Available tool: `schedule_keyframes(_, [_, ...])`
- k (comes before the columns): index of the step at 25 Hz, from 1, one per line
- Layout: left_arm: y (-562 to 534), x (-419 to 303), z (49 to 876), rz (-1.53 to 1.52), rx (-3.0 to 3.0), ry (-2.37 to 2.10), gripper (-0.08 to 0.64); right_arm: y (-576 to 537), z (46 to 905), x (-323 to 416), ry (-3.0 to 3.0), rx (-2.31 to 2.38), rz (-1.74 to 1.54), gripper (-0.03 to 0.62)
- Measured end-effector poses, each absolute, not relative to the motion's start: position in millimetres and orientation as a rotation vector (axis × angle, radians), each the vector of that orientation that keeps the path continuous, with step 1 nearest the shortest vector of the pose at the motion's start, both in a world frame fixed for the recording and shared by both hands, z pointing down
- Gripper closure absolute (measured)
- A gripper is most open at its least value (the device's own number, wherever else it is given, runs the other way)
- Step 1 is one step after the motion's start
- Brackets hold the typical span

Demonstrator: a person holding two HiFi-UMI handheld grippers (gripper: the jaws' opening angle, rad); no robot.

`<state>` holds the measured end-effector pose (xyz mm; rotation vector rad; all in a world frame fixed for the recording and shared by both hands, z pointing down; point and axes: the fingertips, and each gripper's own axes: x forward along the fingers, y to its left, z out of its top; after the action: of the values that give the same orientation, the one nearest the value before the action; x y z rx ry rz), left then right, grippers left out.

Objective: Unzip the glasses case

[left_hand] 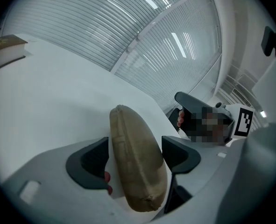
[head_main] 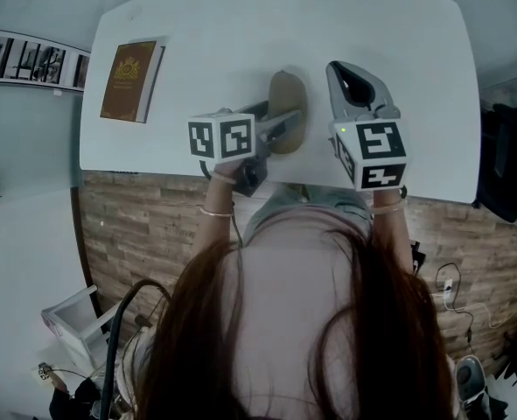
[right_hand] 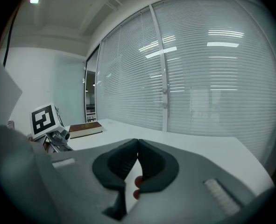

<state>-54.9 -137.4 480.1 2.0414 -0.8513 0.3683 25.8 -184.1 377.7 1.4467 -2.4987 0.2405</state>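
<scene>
Now | glasses case between wide-spread left tongs, seemingly untouched; right tongs closed, empty

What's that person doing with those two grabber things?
A person holds a gripper in each hand over a white table. The left gripper has its jaws wide open around a tan glasses case lying on the table, not squeezing it. The right gripper is beside it, jaws shut and empty. The case looks closed. A book lies off to the side.

place: office | cues: white table, slatted blinds, book
</scene>
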Motion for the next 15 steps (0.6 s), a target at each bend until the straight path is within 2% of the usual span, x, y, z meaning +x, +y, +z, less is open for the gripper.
schedule_keyframes(10, [-137, -29, 485, 0.443, 2.07, -0.784, 0.219, -193, 383, 38, -2.479, 1.48, 0.258, 0.591])
schedule_keyframes(15, [-132, -20, 485, 0.455, 2.076, -0.75, 0.25, -196, 385, 42, -2.487, 1.475, 0.29, 0.591])
